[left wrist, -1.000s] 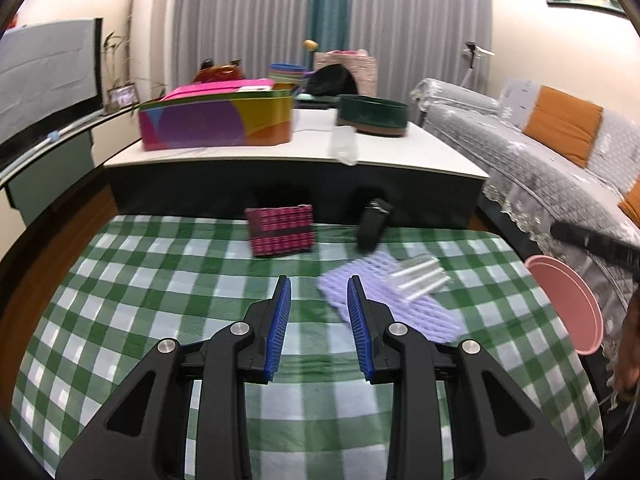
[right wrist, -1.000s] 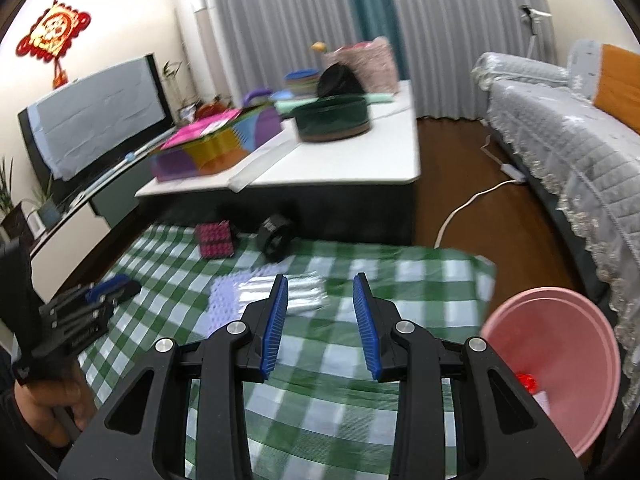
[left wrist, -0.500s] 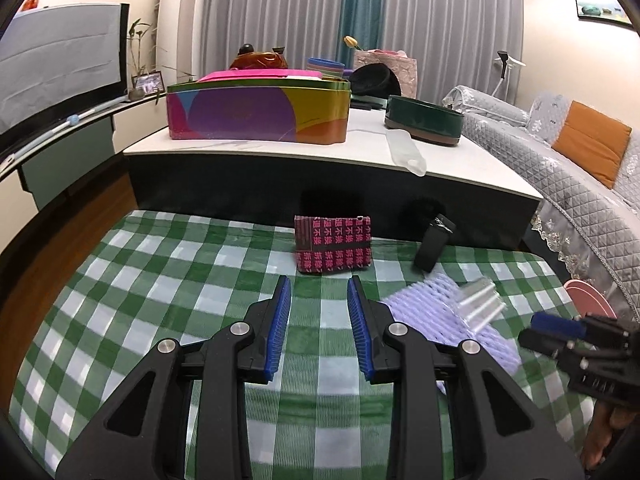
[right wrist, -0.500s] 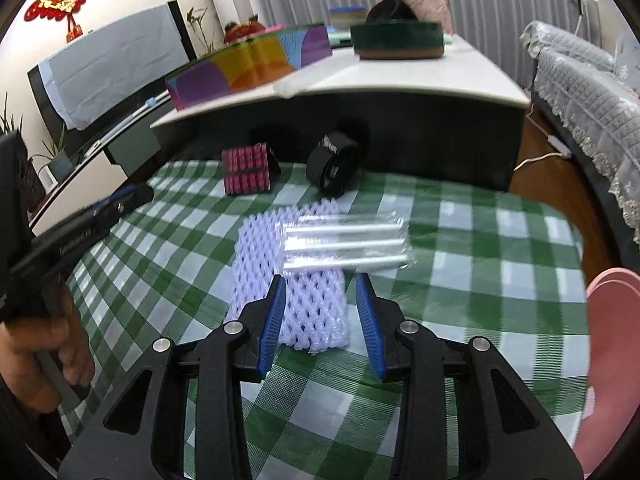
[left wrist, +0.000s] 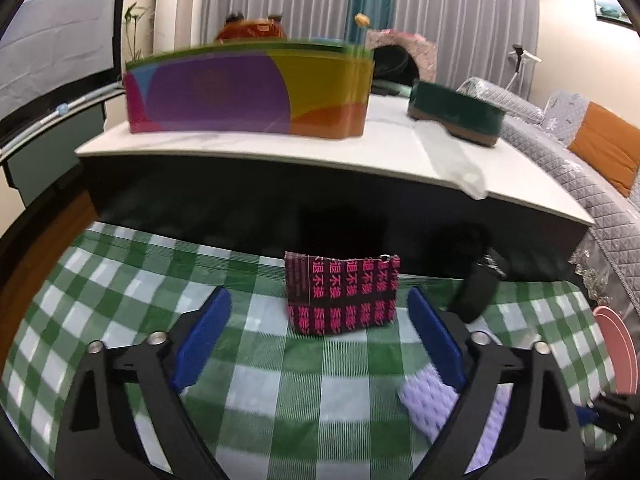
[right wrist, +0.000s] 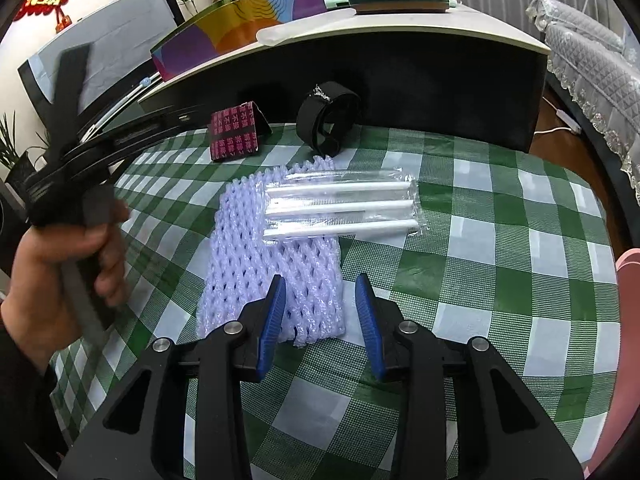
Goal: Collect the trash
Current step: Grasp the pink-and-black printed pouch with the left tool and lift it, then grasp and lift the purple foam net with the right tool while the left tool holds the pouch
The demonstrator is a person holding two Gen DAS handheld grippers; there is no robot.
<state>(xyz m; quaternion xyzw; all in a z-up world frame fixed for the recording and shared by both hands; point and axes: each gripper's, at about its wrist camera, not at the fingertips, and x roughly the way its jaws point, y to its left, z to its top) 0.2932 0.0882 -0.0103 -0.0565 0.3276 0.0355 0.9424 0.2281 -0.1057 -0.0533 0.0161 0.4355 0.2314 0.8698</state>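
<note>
A pink-and-black printed packet (left wrist: 344, 296) stands on the green checked cloth (left wrist: 120, 304), just ahead of my left gripper (left wrist: 320, 320). Its jaws are opening wide on either side of the packet without touching it. A lavender foam net (right wrist: 272, 248) lies flat with a clear packet of white sticks (right wrist: 340, 208) across its far end. My right gripper (right wrist: 320, 308) hovers over the net's near end. Its jaws are closing with the net's corner between them, and the pads do not press on it. A black band roll (right wrist: 328, 120) sits beyond.
A pink basin (right wrist: 628, 320) stands at the cloth's right edge. Behind the cloth a low white-topped table (left wrist: 400, 152) carries a colourful box (left wrist: 248, 92) and a green round tin (left wrist: 456, 116). A grey sofa (left wrist: 560, 128) runs along the right. A hand (right wrist: 60, 264) holds the left gripper.
The left gripper came closer to the pink-and-black packet and its jaws spread wide. The right gripper sank toward the foam net, which now lies between its fingers.
</note>
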